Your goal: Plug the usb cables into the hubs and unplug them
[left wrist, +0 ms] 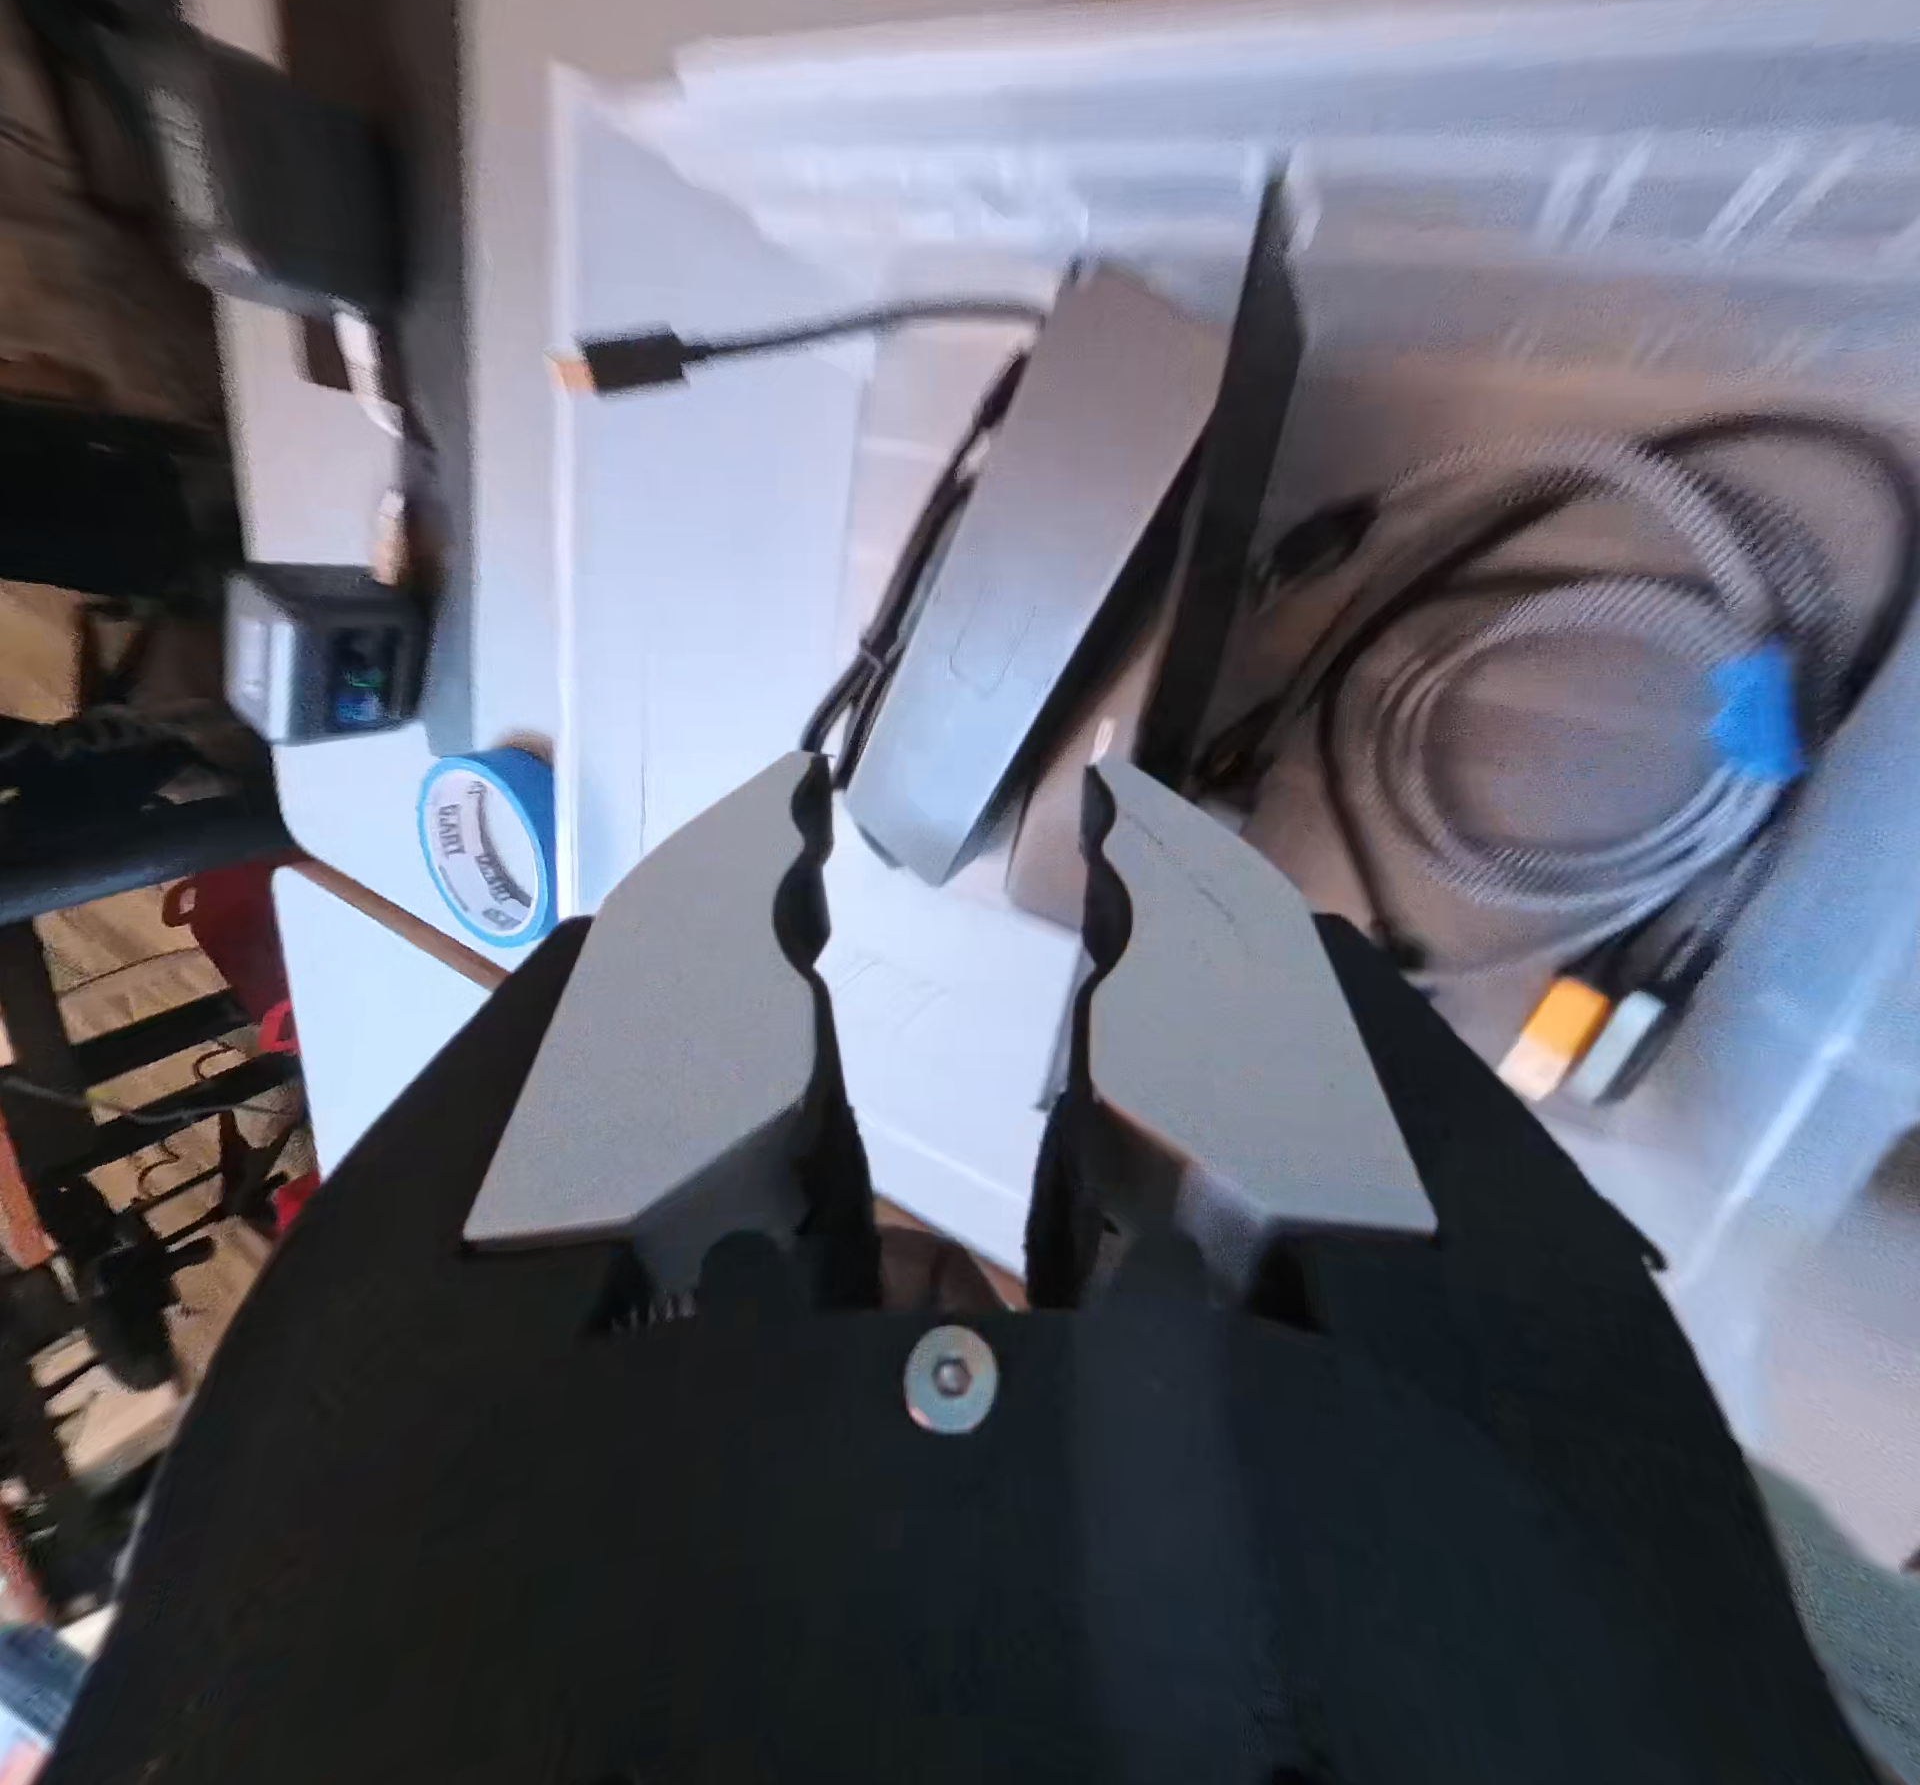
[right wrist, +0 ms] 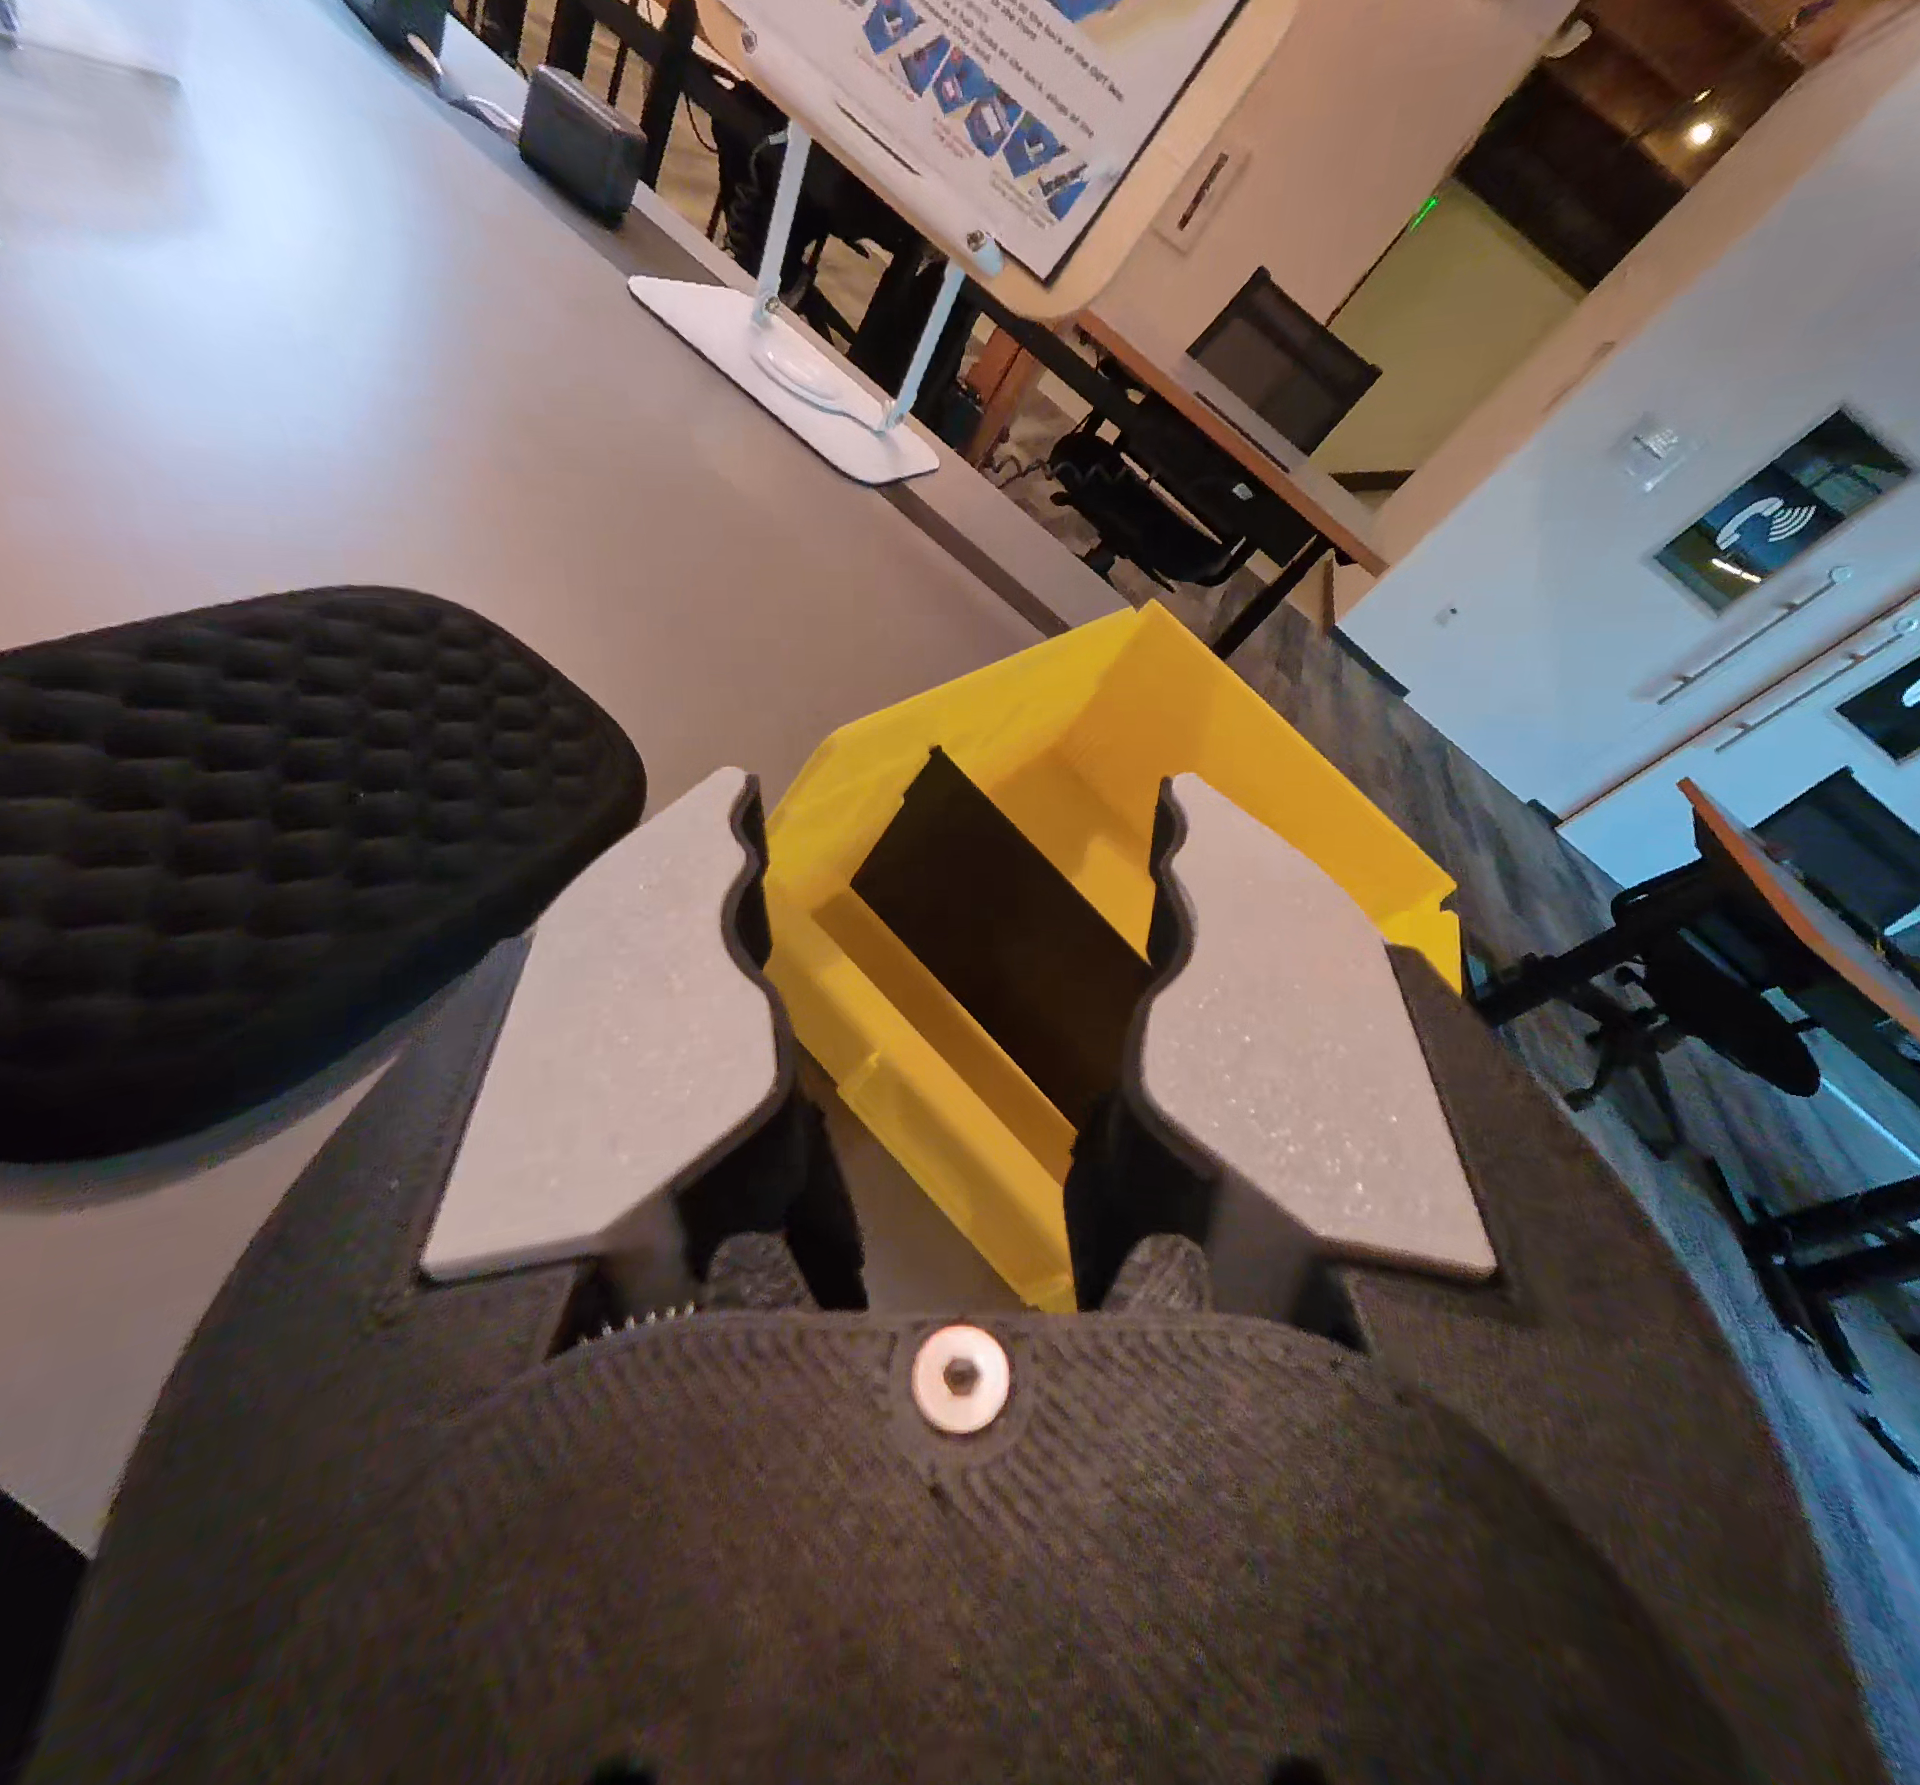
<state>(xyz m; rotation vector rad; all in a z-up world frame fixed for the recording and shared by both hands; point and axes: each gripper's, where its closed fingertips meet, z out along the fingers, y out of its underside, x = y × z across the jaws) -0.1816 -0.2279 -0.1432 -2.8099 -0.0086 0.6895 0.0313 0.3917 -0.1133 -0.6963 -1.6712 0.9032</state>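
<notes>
In the left wrist view my left gripper (left wrist: 956, 790) is open and empty, just short of a grey usb hub (left wrist: 1039, 551) that leans on a black slab (left wrist: 1242, 509) in a clear plastic bin (left wrist: 1558, 125). The hub's black cable ends in a plug (left wrist: 629, 362) at the left. A coiled grey braided cable (left wrist: 1558, 727) with a blue tape tie (left wrist: 1756, 712) and orange and silver plugs (left wrist: 1590, 1034) lies at the right. In the right wrist view my right gripper (right wrist: 956, 800) is open and empty over a yellow bin (right wrist: 1247, 779) that holds a black flat piece (right wrist: 1018, 914).
A blue tape roll (left wrist: 488, 847) lies left of my left gripper. In the right wrist view a black textured pad (right wrist: 260, 842) lies on the grey table (right wrist: 312, 385). A stand with an instruction sheet (right wrist: 935, 21) and black boxes (right wrist: 582, 140) stand at the table's far edge. The gap from one gripper's tips to the other's is roughly 65 cm. The grey usb hub (left wrist: 1039, 551) lies around 8 cm away from my left fingertips. The plug (left wrist: 629, 362) sits 11 cm or so from the ends of my left fingers.
</notes>
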